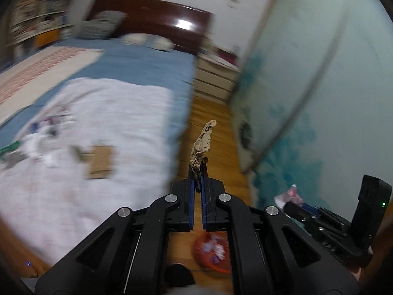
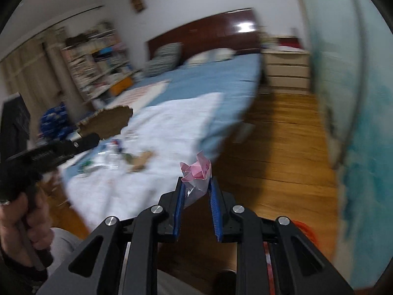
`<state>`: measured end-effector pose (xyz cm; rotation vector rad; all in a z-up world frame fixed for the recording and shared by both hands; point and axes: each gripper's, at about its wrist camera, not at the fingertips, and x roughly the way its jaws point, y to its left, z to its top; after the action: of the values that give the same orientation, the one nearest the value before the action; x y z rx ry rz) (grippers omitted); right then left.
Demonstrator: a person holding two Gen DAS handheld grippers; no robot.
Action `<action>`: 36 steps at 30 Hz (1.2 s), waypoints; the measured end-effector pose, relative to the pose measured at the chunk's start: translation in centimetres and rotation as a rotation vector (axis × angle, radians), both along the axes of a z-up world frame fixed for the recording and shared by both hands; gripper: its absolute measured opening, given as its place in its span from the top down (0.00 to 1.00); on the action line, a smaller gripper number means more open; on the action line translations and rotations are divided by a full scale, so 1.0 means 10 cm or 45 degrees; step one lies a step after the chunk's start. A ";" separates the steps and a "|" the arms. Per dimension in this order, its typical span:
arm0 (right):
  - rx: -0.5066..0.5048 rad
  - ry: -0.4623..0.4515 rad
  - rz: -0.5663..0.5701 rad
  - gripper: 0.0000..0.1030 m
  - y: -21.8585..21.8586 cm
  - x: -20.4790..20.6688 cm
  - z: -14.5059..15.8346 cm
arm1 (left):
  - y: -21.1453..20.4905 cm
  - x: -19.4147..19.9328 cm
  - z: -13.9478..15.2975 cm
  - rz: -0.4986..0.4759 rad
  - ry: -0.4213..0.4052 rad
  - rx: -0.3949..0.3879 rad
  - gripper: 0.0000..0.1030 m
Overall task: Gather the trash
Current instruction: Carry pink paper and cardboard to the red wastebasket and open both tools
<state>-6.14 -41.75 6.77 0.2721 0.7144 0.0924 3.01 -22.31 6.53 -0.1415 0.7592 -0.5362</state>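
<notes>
My left gripper (image 1: 197,169) is shut on a torn brown scrap of cardboard (image 1: 202,145) that sticks up past its tips, above the wooden floor beside the bed. My right gripper (image 2: 196,182) is shut on a crumpled pink and white paper (image 2: 197,172). In the left wrist view the right gripper (image 1: 292,196) shows at the lower right with the pink paper (image 1: 291,193). In the right wrist view the left gripper (image 2: 81,142) shows at the left with the cardboard scrap (image 2: 108,120), a hand (image 2: 27,221) on its handle. An orange-red basket (image 1: 212,253) with wrappers stands on the floor under the left gripper.
A bed with a blue sheet (image 2: 208,78) and a white cloth (image 1: 98,123) carries several more bits of litter (image 1: 98,162). A pale turquoise wardrobe (image 1: 319,86) rises on the right. A white drawer unit (image 2: 286,70) and a dark headboard (image 2: 208,32) stand behind. Shelves (image 2: 95,61) fill the left.
</notes>
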 end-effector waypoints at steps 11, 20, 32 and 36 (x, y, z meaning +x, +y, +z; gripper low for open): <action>0.033 0.249 -0.419 0.80 -1.63 -0.80 -0.84 | -2.20 -0.31 -1.20 -0.423 0.188 0.259 0.96; 0.136 0.445 -0.417 0.80 -1.76 -0.54 -1.84 | -2.40 -0.34 -2.22 -0.468 0.404 0.578 0.96; 0.176 0.544 -0.421 0.80 -1.68 -0.27 -2.26 | -2.41 -0.25 -2.45 -0.405 0.482 0.643 0.96; 0.175 0.548 -0.420 0.79 -1.65 -0.26 -2.24 | -2.41 -0.26 -2.44 -0.409 0.470 0.647 0.96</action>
<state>-8.77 -58.24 -15.65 0.5473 1.0816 -0.2390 0.42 -46.45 -17.88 0.3690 1.2676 -0.6110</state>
